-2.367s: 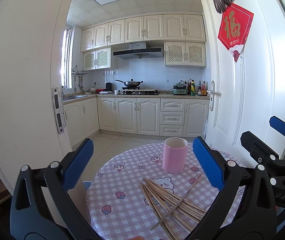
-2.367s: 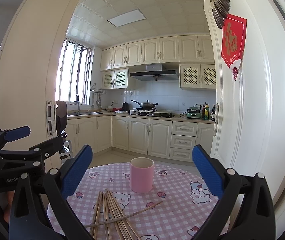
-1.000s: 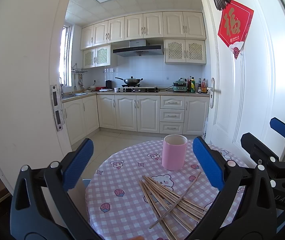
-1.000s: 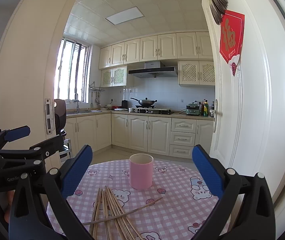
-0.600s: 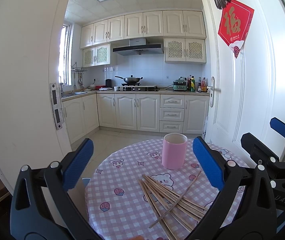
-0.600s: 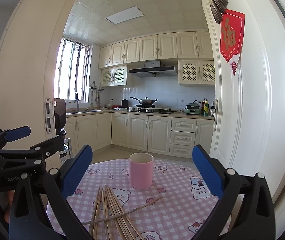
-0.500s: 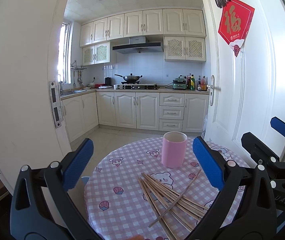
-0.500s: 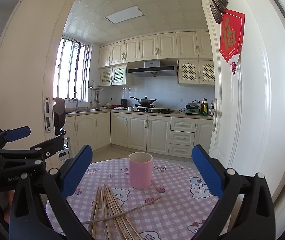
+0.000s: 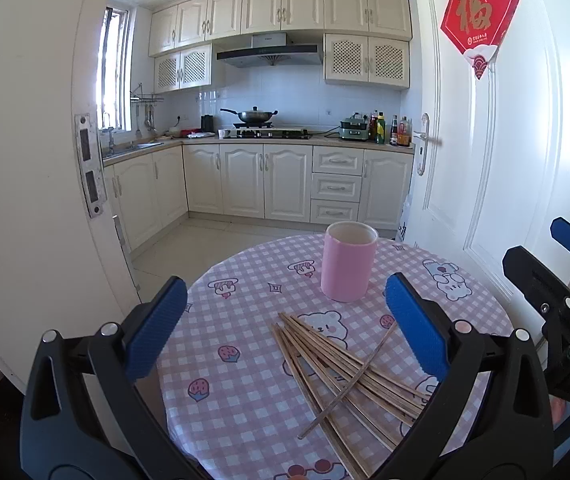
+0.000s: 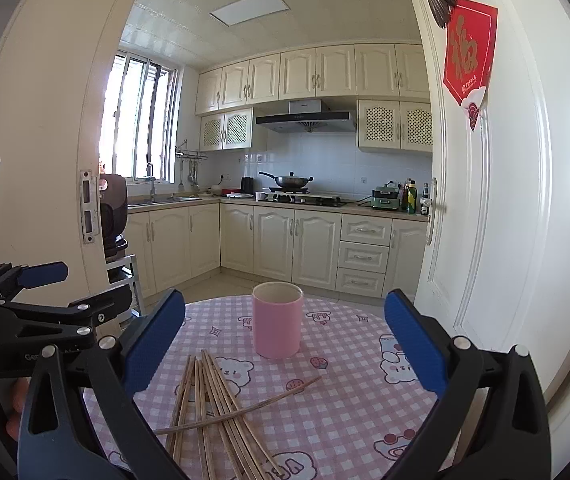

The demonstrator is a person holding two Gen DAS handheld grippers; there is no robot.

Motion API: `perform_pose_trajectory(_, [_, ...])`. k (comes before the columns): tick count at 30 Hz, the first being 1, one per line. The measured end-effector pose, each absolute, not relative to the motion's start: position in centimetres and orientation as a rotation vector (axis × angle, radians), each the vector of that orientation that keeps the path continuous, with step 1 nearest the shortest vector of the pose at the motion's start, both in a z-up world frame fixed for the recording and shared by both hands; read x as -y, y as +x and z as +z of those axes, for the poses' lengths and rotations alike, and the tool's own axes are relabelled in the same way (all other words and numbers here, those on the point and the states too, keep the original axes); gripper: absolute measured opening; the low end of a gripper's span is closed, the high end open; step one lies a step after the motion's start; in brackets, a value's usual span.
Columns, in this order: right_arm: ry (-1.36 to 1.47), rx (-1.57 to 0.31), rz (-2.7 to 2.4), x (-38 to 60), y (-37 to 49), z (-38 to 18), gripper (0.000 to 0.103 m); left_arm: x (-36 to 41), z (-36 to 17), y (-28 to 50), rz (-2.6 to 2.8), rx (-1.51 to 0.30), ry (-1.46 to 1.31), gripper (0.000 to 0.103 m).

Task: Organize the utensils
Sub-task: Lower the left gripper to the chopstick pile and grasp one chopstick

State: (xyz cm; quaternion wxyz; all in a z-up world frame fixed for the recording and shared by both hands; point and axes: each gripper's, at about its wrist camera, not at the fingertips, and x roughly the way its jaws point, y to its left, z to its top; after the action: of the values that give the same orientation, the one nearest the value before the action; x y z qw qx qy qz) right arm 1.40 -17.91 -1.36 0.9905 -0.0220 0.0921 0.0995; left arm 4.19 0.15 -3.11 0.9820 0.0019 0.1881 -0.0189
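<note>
Left wrist view, round checked counter (image 9: 245,360), pink cup (image 9: 348,266), loose chopsticks (image 9: 341,364), kitchen cabinets (image 9: 265,184) behind, possibly bamboo, left hand-held gripper (image 9: 285,338) and right hand-held gripper (image 10: 285,338) both spread wide, empty.

Your chopsticks (image 10: 221,412) run off the right wrist view's bottom edge; the bottles (image 9: 389,130) on the far counter are too small to read

Pink cup (image 9: 349,267), brown chopsticks (image 9: 337,364), pink-checked tablecloth (image 9: 245,320), blue fingers (image 9: 156,332).
</note>
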Motion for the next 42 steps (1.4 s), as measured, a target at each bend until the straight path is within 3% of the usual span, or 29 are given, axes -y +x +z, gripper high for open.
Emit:
perform_pose_trajectory(16, [-0.034,-0.417,0.097,20.7,6.7,-7.5,0.096,4.6,-9.8,10.6,-0.153,-0.624,0.125,0.096])
perform_pose_trajectory(22, [-0.03,-0.479,0.058,22.7,8.3,-9.2,0.09,7.6,-11.7,13.5,-0.203,-0.717,0.164,0.09])
perform_pose_trajectory(26, [-0.006,-0.518,0.072,24.0,9.1,-10.0,0.083,9.5,-13.0,15.7,-0.233,-0.798,0.188,0.082])
perform_pose_trajectory(36, [0.048,-0.606,0.133,25.4,10.8,-11.6,0.074,13.0,-16.5,18.9,-0.31,-0.979,0.218,0.036])
perform_pose_trajectory(42, [0.061,-0.63,0.168,25.2,11.0,-11.9,0.073,13.5,-17.2,20.6,-0.301,-1.012,0.207,0.03])
